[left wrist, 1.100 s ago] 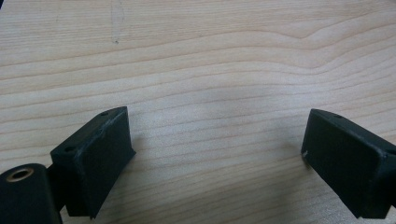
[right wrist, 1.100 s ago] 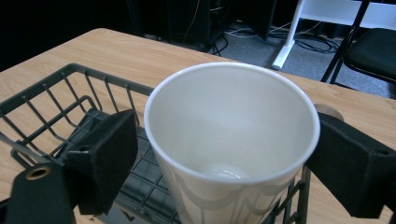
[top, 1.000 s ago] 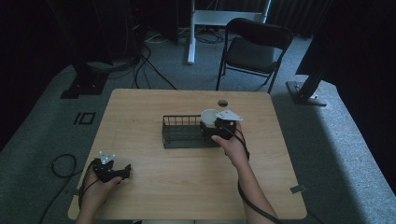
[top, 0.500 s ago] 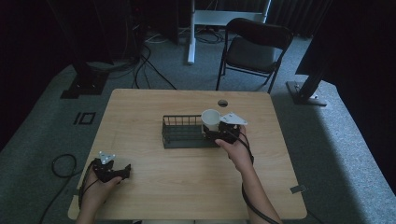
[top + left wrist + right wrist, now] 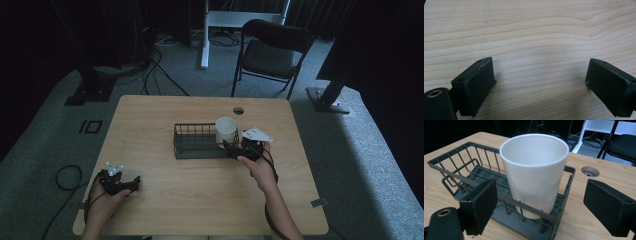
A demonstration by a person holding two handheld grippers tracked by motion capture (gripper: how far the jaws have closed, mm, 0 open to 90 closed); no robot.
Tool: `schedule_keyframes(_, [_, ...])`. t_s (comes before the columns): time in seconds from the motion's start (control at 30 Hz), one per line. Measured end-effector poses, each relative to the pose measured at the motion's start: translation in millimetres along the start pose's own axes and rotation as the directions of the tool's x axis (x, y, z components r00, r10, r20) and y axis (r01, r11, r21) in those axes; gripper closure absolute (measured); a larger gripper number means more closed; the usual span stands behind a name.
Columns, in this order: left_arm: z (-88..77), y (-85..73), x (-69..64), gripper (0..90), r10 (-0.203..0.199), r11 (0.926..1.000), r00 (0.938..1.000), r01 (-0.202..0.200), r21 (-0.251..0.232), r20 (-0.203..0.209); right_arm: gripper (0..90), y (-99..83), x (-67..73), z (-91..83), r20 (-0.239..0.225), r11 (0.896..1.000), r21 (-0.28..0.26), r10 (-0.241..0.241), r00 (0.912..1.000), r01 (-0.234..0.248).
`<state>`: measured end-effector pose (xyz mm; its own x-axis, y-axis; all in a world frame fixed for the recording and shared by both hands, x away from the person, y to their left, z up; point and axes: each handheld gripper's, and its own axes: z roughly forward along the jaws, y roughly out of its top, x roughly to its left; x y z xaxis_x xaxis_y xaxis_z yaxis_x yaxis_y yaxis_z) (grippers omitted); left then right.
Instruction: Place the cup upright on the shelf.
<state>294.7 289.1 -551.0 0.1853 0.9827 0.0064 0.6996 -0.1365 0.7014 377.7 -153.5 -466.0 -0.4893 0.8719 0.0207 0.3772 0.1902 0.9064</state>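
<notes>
Currently, the white cup (image 5: 534, 172) stands upright in the end of the dark wire basket (image 5: 461, 175) nearest the right gripper (image 5: 540, 205), just ahead of its spread, empty jaws. The left gripper (image 5: 539, 82) rests released over bare wooden table (image 5: 529, 30).

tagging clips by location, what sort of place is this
Probably a lab or recording studio, not a home: a light wooden table on grey carpet, loose black floor cables, a black folding chair, and dark equipment stands around.
</notes>
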Motion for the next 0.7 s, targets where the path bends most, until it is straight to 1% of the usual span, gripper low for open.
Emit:
schedule_keyframes(0.1, [0.1, 0.0, 0.0, 8.9, -0.001, 1.0, 1.0, 0.001, -0.001, 0.0, 11.7, -6.4, -4.2, -6.6, 0.012, 1.0, -0.001, -0.009, 0.9999, 0.009])
schedule_keyframes(0.17, [0.1, 0.0, 0.0, 8.9, 0.0, 1.0, 1.0, 0.0, -0.001, 0.0, 11.7, -7.8, -5.0, -7.7, 0.014, 1.0, 0.001, -0.009, 0.9999, 0.009])
schedule_keyframes(0.43, [0.1, 0.0, 0.0, 8.9, 0.0, 1.0, 1.0, 0.0, -0.001, 0.0, 11.7, -25.1, -15.8, -14.6, 0.03, 1.0, 0.023, -0.008, 0.9995, 0.007])
schedule_keyframes(0.57, [0.0, 0.0, 0.0, 8.9, 0.001, 1.0, 1.0, -0.001, 0.0, 0.0, 11.7, -34.3, -22.6, -17.3, 0.043, 0.999, 0.044, -0.001, 0.9991, -0.001])
schedule_keyframes(0.7, [0.0, 0.0, 0.0, 8.9, 0.001, 1.0, 1.0, -0.001, 0.0, 0.0, 11.8, -43.2, -29.0, -19.2, 0.053, 0.998, 0.064, 0.017, 0.9984, -0.02])
